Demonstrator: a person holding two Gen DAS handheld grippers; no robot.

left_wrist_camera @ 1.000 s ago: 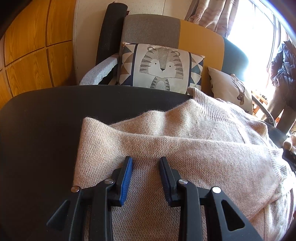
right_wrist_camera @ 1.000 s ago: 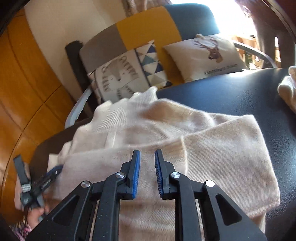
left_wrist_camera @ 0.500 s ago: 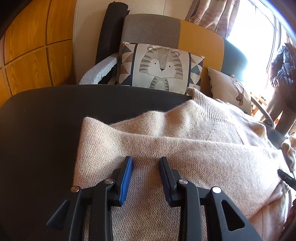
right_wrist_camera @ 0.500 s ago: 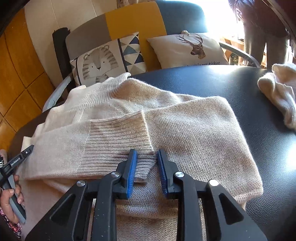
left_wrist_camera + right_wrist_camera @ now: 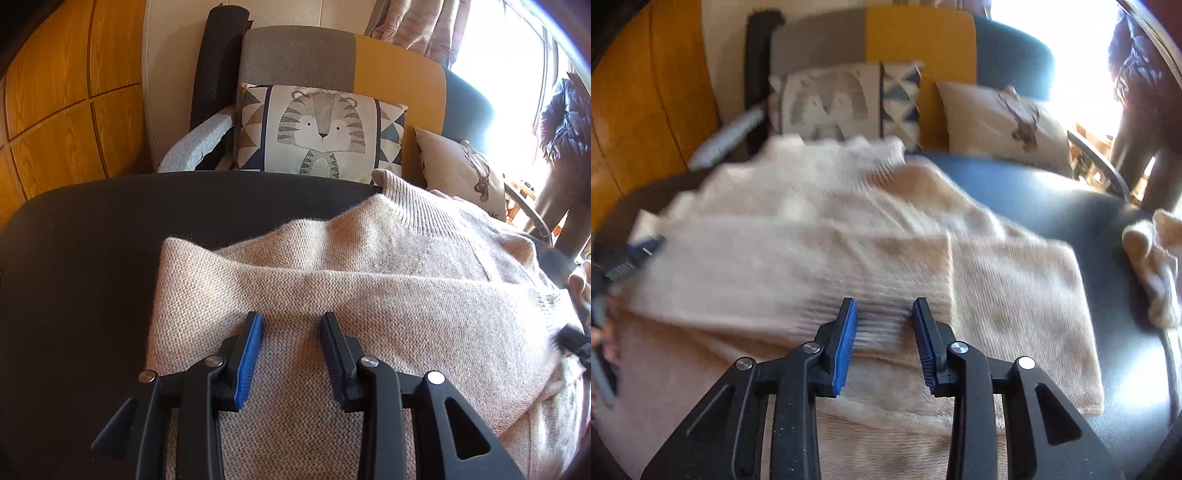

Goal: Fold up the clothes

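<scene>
A beige knitted sweater (image 5: pixel 369 295) lies on a dark table (image 5: pixel 92 258), collar toward the sofa, with one sleeve folded across its body. My left gripper (image 5: pixel 291 321) is open and empty, hovering over the sweater near its left edge. In the right wrist view the sweater (image 5: pixel 849 240) is blurred; the folded sleeve's ribbed cuff (image 5: pixel 916 273) lies just ahead of my right gripper (image 5: pixel 884 310), which is open with nothing between its jaws. The left gripper shows at the left edge of that view (image 5: pixel 624 262).
A second pale garment (image 5: pixel 1156 266) lies on the table (image 5: pixel 1089 206) at the right. Behind the table is a sofa with a tiger cushion (image 5: pixel 317 129) and a deer cushion (image 5: pixel 461 170). A person in dark clothes (image 5: pixel 565 122) stands by the window.
My right gripper has opened wider, let go of the sleeve cuff, and is moving, so its view is blurred. The left gripper has stayed put, open.
</scene>
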